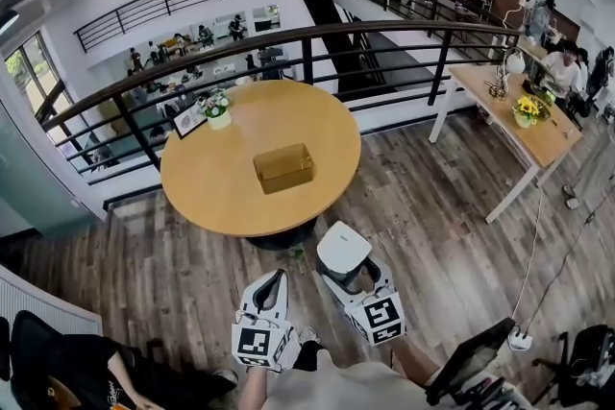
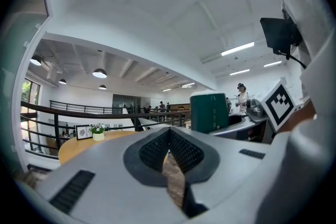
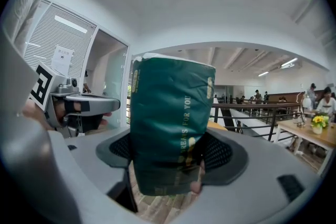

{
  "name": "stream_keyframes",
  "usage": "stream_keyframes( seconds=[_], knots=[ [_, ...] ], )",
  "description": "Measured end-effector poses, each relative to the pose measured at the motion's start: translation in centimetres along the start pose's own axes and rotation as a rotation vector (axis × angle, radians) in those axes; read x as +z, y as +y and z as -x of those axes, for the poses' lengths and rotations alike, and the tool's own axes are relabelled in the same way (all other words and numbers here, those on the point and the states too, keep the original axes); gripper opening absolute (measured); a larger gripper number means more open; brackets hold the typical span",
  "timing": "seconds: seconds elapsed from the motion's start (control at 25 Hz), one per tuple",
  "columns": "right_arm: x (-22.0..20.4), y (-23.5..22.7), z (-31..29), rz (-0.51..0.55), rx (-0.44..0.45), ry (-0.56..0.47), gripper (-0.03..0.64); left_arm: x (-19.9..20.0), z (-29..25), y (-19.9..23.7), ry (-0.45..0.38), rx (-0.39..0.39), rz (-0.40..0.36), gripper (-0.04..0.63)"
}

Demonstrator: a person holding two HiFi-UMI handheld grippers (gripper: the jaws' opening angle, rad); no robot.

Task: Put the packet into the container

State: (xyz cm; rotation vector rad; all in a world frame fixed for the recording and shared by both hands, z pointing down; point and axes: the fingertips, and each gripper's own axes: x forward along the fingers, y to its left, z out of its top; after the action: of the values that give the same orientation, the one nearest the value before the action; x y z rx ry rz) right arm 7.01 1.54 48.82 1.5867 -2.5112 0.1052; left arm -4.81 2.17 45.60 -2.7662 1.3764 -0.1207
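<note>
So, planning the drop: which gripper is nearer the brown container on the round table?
Right, narrowly. The right gripper, shut on the packet, is by the near edge of the table, right of the container; the left gripper hangs further back over the floor.

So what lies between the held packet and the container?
Only bare tabletop and a strip of wooden floor separate packet and container, seen in the head view.
</note>
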Motion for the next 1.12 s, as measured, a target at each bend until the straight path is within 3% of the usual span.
stream_keyframes(
  seconds=[0.48, 1.12],
  knots=[
    [3.3, -1.2, -10.6, 0.002, -0.005, 0.013, 0.371, 1.0, -5.9, 9.7, -0.012, 0.004, 0.012, 0.006],
    [2.6, -3.9, -15.2, -0.02, -0.03, 0.037, 0.371, -0.2, -10.4, 12.8, 0.012, -0.005, 0.022, 0.005]
  ],
)
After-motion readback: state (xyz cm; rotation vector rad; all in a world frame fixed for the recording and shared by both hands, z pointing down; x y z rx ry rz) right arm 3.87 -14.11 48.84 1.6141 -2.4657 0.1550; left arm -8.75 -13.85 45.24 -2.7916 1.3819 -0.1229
